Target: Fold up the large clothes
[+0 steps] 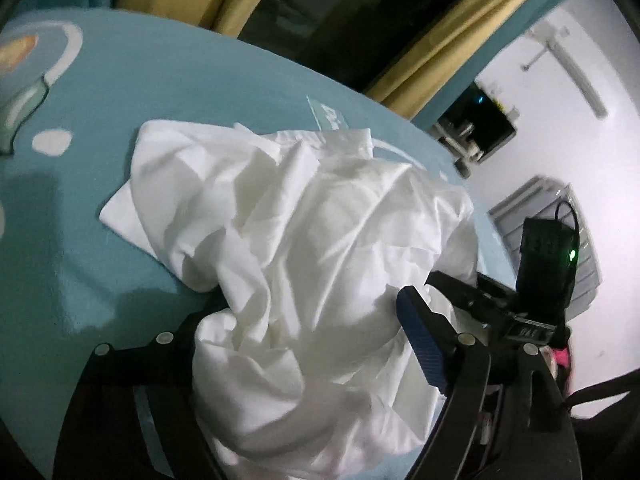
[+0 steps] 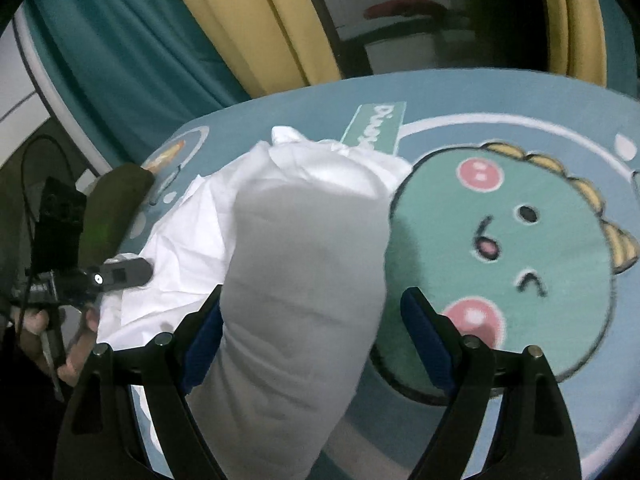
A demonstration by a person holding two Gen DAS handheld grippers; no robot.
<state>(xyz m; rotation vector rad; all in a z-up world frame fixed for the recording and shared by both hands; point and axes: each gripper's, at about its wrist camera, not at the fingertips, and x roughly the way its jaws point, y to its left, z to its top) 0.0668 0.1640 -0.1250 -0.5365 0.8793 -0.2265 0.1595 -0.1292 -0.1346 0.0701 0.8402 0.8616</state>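
Note:
A crumpled white garment [image 1: 304,232] lies bunched on the blue rug [image 1: 80,240]. My left gripper [image 1: 304,320] is open, with the cloth heaped between its wide-spread fingers; its right blue pad [image 1: 420,340] shows and the left pad is hidden under cloth. In the right wrist view the same garment [image 2: 304,248] rises in a thick fold between my right gripper's [image 2: 316,320] open fingers. The left blue pad [image 2: 204,344] touches the cloth; the right pad [image 2: 428,336] stands apart from it. The left gripper [image 2: 120,274] and the hand holding it show at the left.
The rug bears a green dinosaur face [image 2: 512,248] and a label patch [image 2: 372,124]. Yellow and teal curtains [image 2: 240,28] hang beyond the rug's far edge. A white wall with a dark device [image 1: 480,124] stands to the right in the left wrist view.

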